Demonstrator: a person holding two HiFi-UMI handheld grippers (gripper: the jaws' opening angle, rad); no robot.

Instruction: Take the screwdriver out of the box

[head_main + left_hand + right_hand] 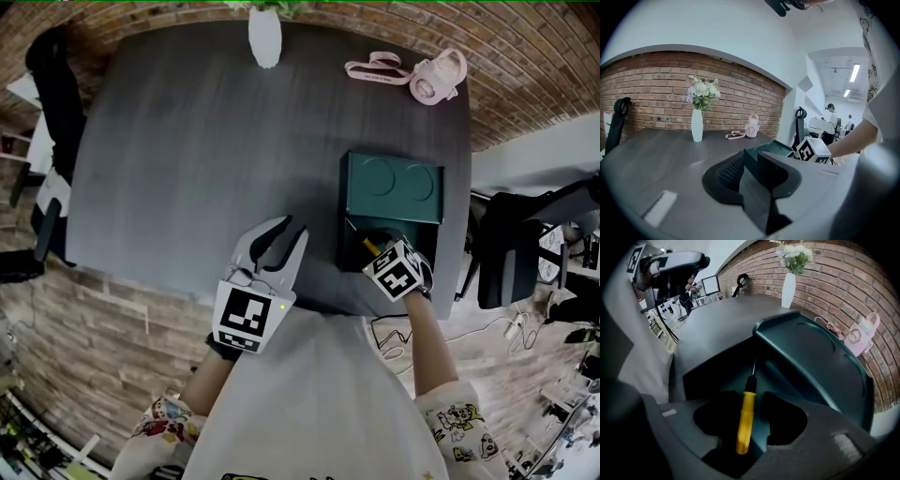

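Note:
A dark green box point(392, 186) stands at the table's right side with its lid swung open toward the back. A screwdriver point(745, 420) with a yellow handle and thin black shaft lies in the box's open tray, and its yellow end shows in the head view point(372, 246). My right gripper point(379, 246) points steeply down into the tray. In the right gripper view its jaws point(747, 413) stand wide on either side of the handle, with gaps on both sides. My left gripper point(279, 246) hovers open and empty left of the box point(761, 152), near the table's front edge.
A white vase point(264, 37) with flowers stands at the table's back edge. A pink clock-like item with a strap point(436, 75) lies at the back right. A black chair point(511, 248) is right of the table. The dark table top point(187, 169) stretches left of the box.

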